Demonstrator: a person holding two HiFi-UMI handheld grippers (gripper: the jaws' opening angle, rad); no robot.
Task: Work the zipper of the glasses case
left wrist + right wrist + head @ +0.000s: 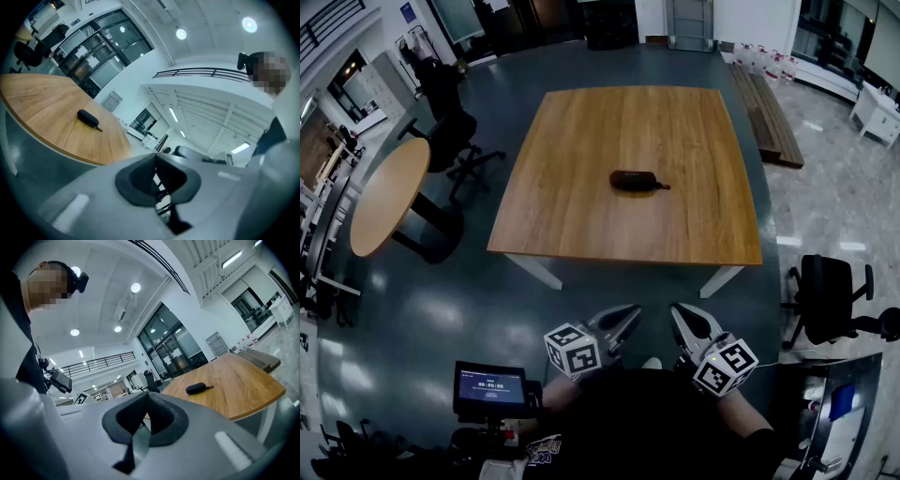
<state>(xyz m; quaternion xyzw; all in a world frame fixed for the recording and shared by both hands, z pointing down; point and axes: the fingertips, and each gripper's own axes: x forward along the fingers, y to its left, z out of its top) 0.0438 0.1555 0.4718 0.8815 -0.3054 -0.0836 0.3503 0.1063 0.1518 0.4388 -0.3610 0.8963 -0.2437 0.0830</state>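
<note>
glasses case (pixel 635 180) alone on table (pixel 581 225) | left claw (pixel 630 312) pressed together, empty | right claw (pixel 682 314) likewise

You see a table (pixel 572 202) of smooth, satin-finished wood, a glasses case (pixel 635 180) that looks like matt black fabric, a glossy dark floor (pixel 441 295), and matt grey plastic on your left gripper (pixel 630 313) and right gripper (pixel 677 313).

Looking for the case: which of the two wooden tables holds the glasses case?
The square table, straight ahead; the black glasses case lies near its middle. The round table stands off to the left.
</note>
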